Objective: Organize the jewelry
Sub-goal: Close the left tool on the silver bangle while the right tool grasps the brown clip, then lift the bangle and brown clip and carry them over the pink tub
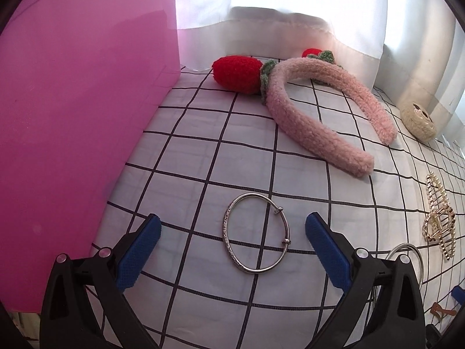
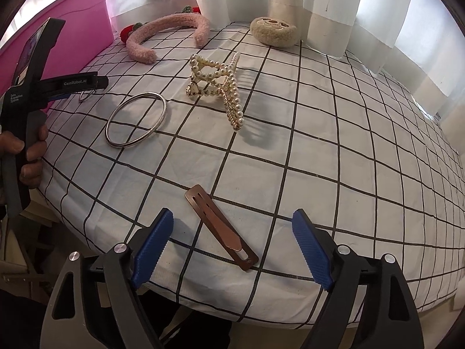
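1. Left gripper (image 1: pixel 232 229): jaws wide apart, nothing clamped. Textured silver bangle (image 1: pixel 256 233) lies flat on the cloth, centred in the gap between the blue pads (image 1: pixel 139 254), touching neither.
2. Right gripper (image 2: pixel 232 232): jaws wide apart, nothing held. Brown snap hair clip (image 2: pixel 221 230) lies flat between the two fingers, diagonal, its slotted end pointing away from the gripper, clear of both pads.
3. Smooth silver bangle (image 2: pixel 136 119) lies flat ahead and to the left of the right gripper, between the two grippers. In the left wrist view only an arc of it shows, behind the right-hand finger.
4. Pearl claw clip (image 2: pixel 216 85) stands ahead of the right gripper, beyond the snap clip, just right of the smooth bangle, not touching it.
5. Pink fuzzy headband (image 1: pixel 314 116) with red strawberry ends (image 1: pixel 237 74) lies further ahead of the left gripper, past the textured bangle, well apart from it.
6. Cream fuzzy round piece (image 2: pixel 273 32) sits at the far edge, ahead of the right gripper, against the white curtain (image 2: pixel 325 11).
7. Pink bin (image 1: pixel 72 101): its wall stands just left of the left gripper.
8. Everything rests on the white cloth with a black grid (image 2: pixel 334 145).
9. A person's hand (image 2: pixel 30 151) grips the left gripper's handle, seen at the left edge of the right wrist view.
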Available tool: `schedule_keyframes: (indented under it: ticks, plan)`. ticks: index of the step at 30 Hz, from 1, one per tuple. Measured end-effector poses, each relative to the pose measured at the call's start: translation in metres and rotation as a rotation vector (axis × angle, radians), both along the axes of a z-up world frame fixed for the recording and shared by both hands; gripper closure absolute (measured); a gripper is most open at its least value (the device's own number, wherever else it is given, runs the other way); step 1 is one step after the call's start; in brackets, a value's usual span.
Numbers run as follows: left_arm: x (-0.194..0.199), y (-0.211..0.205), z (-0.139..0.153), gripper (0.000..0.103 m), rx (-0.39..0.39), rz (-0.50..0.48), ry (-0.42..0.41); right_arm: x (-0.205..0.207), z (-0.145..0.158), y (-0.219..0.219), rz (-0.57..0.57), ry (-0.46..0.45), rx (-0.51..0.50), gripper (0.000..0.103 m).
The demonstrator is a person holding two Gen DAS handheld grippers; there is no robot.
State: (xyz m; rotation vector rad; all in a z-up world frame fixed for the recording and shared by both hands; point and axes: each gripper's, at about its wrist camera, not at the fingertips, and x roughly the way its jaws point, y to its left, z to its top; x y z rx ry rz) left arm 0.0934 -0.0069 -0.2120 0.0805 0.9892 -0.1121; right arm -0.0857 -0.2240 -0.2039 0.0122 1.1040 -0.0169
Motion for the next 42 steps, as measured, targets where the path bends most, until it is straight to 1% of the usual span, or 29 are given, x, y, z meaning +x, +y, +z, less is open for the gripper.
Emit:
schedule_keyframes:
  ticks: [3, 7, 8, 9, 10, 12, 13, 14, 15, 18, 21, 24, 29, 32, 42]
  plan:
    - [-0.002, 0.001, 0.002, 0.008, -0.004, -0.006, 0.005, 0.001, 0.000, 0.000, 0.007, 0.006, 0.003, 0.024]
    - [-0.008, -0.008, 0.006, 0.025, -0.006, -0.050, -0.010, 0.001, 0.001, 0.000, 0.022, 0.011, 0.010, 0.025]
    - [-0.009, -0.009, 0.006, 0.030, -0.009, -0.060, -0.011, 0.000, 0.002, 0.001, 0.026, 0.010, 0.011, 0.027]
    - [-0.008, -0.010, 0.007, 0.031, -0.011, -0.066, -0.012, 0.000, 0.002, 0.002, 0.035, 0.008, 0.012, 0.031]
    - [-0.009, -0.011, 0.007, 0.035, -0.014, -0.073, -0.013, 0.000, 0.003, 0.003, 0.044, 0.005, 0.011, 0.034]
    - [-0.011, -0.011, 0.009, 0.045, -0.018, -0.093, -0.018, 0.001, 0.005, 0.007, 0.065, -0.002, 0.007, 0.051]
    - [-0.013, -0.014, 0.010, 0.054, -0.016, -0.102, -0.021, 0.001, 0.006, 0.008, 0.074, -0.005, 0.004, 0.056]
    - [-0.013, -0.015, 0.011, 0.061, -0.021, -0.114, -0.022, 0.001, 0.007, 0.011, 0.082, -0.008, 0.001, 0.069]
    - [-0.015, -0.016, 0.011, 0.061, -0.015, -0.114, -0.019, 0.002, 0.008, 0.012, 0.095, -0.011, 0.002, 0.083]
    - [-0.013, -0.017, 0.011, 0.061, -0.028, -0.104, -0.013, 0.003, 0.009, 0.014, 0.126, -0.011, 0.005, 0.090]
    - [-0.015, -0.019, 0.012, 0.061, -0.031, -0.110, 0.003, 0.004, 0.010, 0.011, 0.119, -0.008, 0.046, 0.090]
    - [-0.023, -0.020, 0.015, 0.061, -0.036, -0.117, 0.012, 0.004, 0.015, 0.008, 0.101, -0.026, 0.091, 0.090]
    - [-0.033, -0.023, 0.028, 0.061, -0.059, -0.117, 0.008, 0.009, 0.028, -0.002, 0.063, -0.053, 0.148, 0.090]
    - [-0.040, -0.025, 0.040, 0.061, -0.073, -0.122, -0.007, 0.011, 0.037, -0.006, 0.046, -0.067, 0.164, 0.090]
    - [-0.053, -0.027, 0.096, 0.061, -0.137, -0.147, -0.073, 0.023, 0.074, -0.007, 0.048, -0.130, 0.164, 0.090]
